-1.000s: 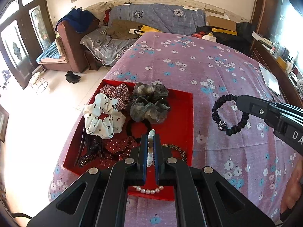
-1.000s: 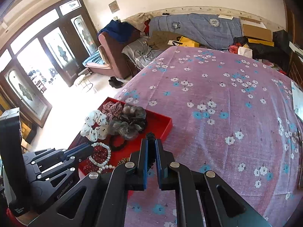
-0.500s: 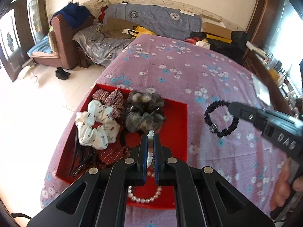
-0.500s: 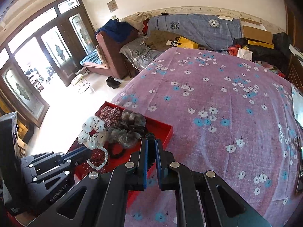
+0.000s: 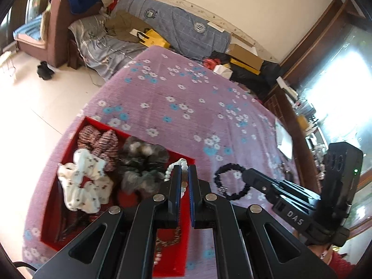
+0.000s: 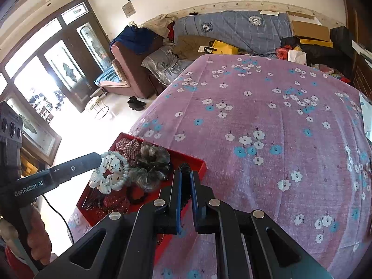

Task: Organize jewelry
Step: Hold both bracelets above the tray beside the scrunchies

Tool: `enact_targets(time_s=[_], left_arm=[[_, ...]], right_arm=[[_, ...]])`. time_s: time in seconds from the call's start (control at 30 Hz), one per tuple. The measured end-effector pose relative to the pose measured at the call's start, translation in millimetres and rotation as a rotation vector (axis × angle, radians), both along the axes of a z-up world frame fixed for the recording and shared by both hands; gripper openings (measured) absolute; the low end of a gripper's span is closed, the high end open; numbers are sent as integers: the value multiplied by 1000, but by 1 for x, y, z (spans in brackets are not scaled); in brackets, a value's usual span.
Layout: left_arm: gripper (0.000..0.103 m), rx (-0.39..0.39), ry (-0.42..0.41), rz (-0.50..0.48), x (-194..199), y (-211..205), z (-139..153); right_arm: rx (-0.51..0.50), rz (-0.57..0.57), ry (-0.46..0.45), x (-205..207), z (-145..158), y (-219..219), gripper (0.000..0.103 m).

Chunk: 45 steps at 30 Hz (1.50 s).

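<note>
Left gripper [image 5: 183, 174] clamped on bumpy pearl strand [image 5: 177, 166], right gripper [image 6: 185, 176] on ribbed black hair tie [image 5: 230, 182], lower center, fuzzy scrunchies [image 5: 141, 165] in red tray [image 5: 183, 258], floral purple bedspread [image 6: 267, 121].

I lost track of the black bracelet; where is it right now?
In the left wrist view, the black bracelet hangs from the right gripper, above the purple floral cloth, just right of the red tray.

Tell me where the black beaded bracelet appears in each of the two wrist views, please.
Left wrist view: black beaded bracelet, right of centre, hanging from the right gripper above the bedspread.
Right wrist view: only a dark bit of it shows, lower centre, pinched at the fingertips.
Shared landmark: the red tray of scrunchies.
</note>
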State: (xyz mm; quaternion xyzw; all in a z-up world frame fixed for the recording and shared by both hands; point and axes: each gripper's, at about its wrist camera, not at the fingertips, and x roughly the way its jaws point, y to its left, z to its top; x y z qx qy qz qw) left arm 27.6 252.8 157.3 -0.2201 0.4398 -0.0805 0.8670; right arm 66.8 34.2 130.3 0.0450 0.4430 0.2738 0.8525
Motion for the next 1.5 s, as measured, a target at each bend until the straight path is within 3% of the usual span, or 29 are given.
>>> enact_targets(time_s=[0.27,0.37,0.47,0.53,0.67,1.07,1.5], left_arm=[[5,-110,41,-31,0,-8,-29],[5,-18,77,-4,-4,-15,-38],[5,190,72,54,-15,-27,-36],[5,287,62,79,-21,-32,-35],[5,342,61,93,-26,-32,-37],[5,287,108,106,-25,-15,-53],[5,67,90,22,-14,-21,-60]], right_arm=[[-5,3,4,5,-2,3,9],[-1,4,3,7,-1,4,9],[1,2,4,6,-2,3,9],[-8,5,5,3,-3,3,9],[-35,20,11,2,-7,8,9],[-67,68,13,7,-15,37,9],[-81,76,23,24,-21,46,9]])
